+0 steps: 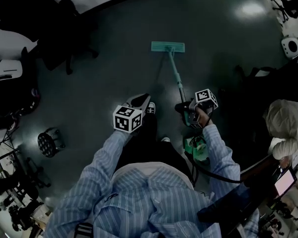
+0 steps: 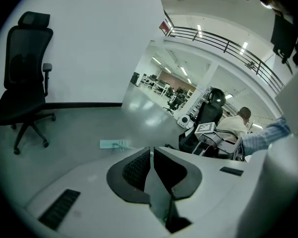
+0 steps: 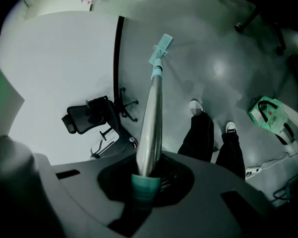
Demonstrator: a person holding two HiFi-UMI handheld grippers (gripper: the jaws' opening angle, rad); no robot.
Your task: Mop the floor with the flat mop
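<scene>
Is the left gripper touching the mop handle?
Apart. Head view: the left gripper sits clear of the mop handle, bare floor between them; only the right gripper holds it.

flat mop (image 1: pixel 168 47): teal | shirt (image 1: pixel 139 192): blue-striped | floor (image 1: pixel 114 58): dark grey

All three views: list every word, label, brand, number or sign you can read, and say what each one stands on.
No text can be read in any view.
Green bag: red and white print, too small to read.
Red panel high by the balcony rail: blurred, unreadable.
Left marker cube and right marker cube: black-and-white square patterns, no words.
Flat mop: no print visible.
</scene>
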